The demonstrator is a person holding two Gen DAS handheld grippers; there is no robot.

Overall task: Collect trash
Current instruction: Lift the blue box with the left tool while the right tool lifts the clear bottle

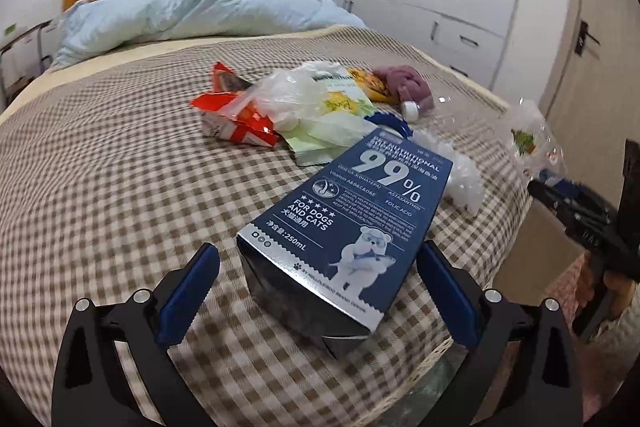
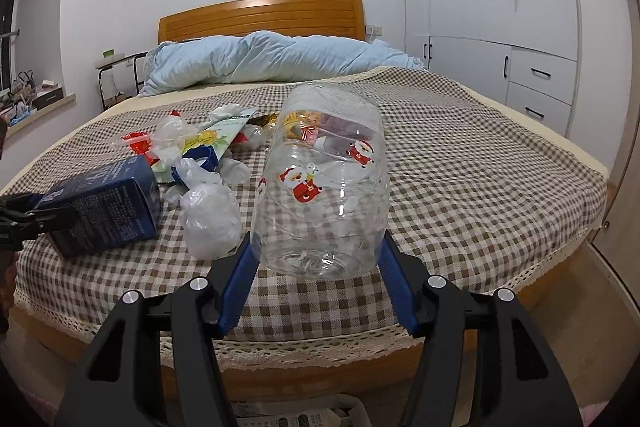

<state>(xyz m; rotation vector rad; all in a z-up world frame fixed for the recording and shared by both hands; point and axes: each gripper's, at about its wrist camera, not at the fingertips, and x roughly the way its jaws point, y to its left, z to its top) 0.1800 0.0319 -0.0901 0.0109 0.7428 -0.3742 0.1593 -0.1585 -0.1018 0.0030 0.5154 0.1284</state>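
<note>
A dark blue pet-supplement carton [image 1: 352,211] lies on the checked bed cover [image 1: 100,167], near the bed's foot edge. My left gripper [image 1: 319,249] stands open around its near end, and the left pad is clear of it. My right gripper [image 2: 318,239] is shut on a clear plastic jar [image 2: 324,187] printed with Santas, held over the foot edge. Behind the carton lies a heap: a red wrapper [image 1: 236,115], a clear bag [image 1: 288,95], a green pouch [image 1: 328,135], a yellow wrapper [image 1: 368,83] and crumpled white plastic [image 1: 460,171]. The carton [image 2: 104,203] also shows at the left of the right wrist view.
A light blue duvet [image 1: 192,11] is bunched against the wooden headboard [image 2: 260,19]. A purple cloth [image 1: 404,83] lies behind the heap. White wardrobes [image 2: 500,7] line the right wall. Printed packets [image 2: 304,415] show on the floor below the bed's lace-trimmed edge.
</note>
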